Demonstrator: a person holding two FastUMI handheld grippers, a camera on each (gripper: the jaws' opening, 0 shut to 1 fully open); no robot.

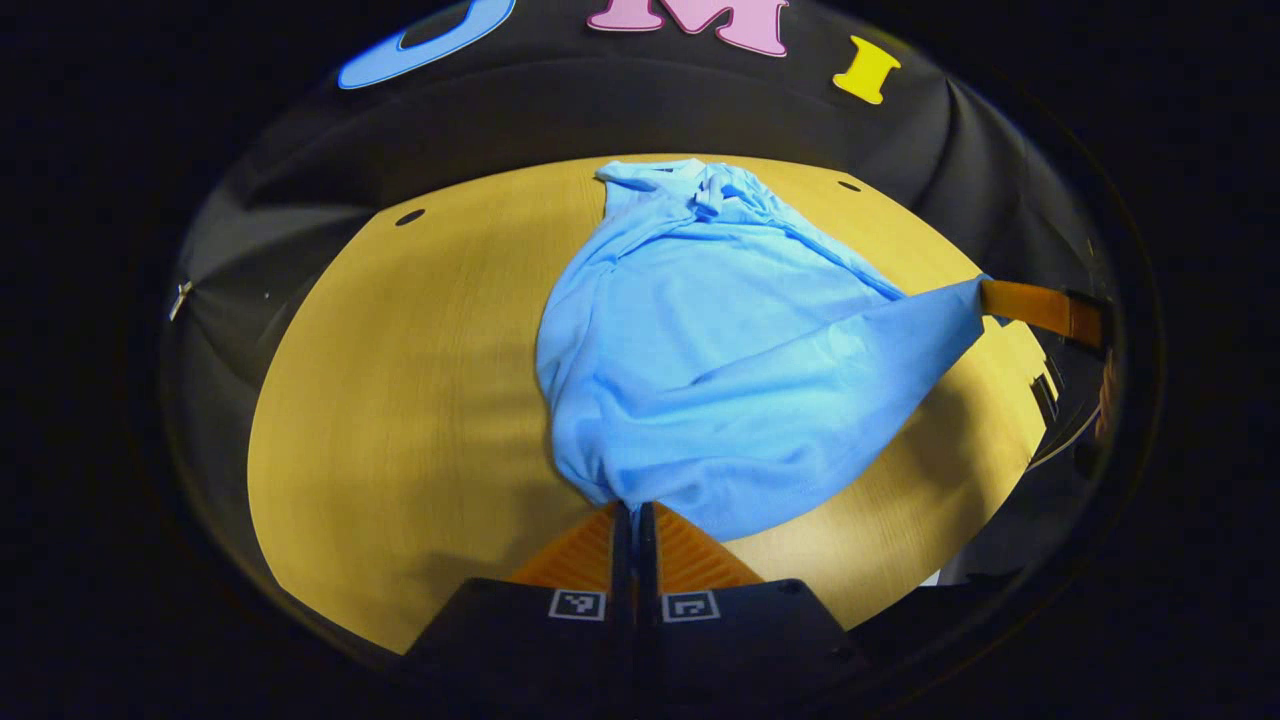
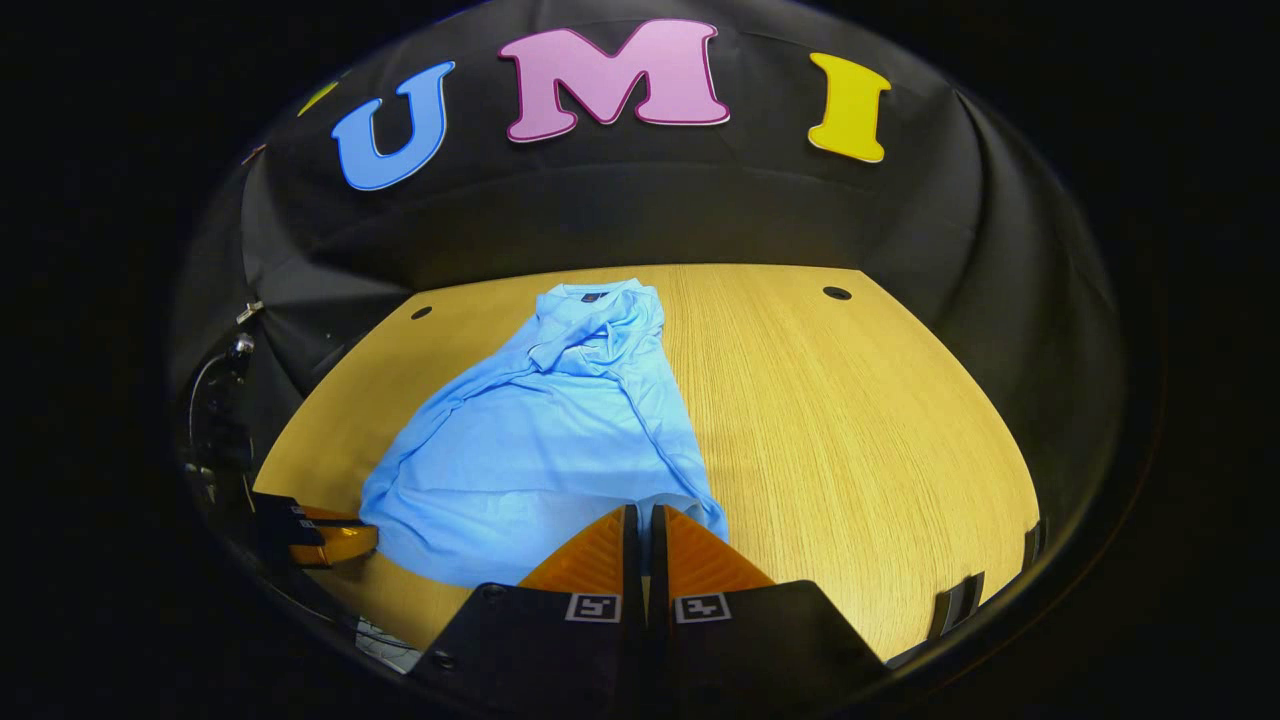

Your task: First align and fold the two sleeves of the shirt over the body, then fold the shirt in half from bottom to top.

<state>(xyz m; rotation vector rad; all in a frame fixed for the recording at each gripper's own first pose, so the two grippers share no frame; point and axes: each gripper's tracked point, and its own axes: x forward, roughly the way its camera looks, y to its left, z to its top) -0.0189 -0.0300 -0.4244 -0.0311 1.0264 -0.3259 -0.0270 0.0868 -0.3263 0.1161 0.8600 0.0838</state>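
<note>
Blue shirt (image 1: 720, 350), soft, light and limp, lies on the wooden surface (image 1: 400, 400), collar at 12 o'clock, sleeves gathered over the body. Left gripper (image 1: 634, 512) and right gripper (image 2: 640, 515), fingers closed, each pinch a hem corner at 6 o'clock, apparently the right hold for the bottom-to-top fold.

Bare table (image 2: 850, 420) lies open on both sides of the shirt (image 2: 540, 440), which covers its middle.

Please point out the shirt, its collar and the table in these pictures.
shirt (image 1: 720, 350): left gripper view, middle of the body.
collar (image 2: 590, 297): right gripper view, far end of the shirt.
table (image 2: 850, 420): right gripper view, bare wood.
</note>
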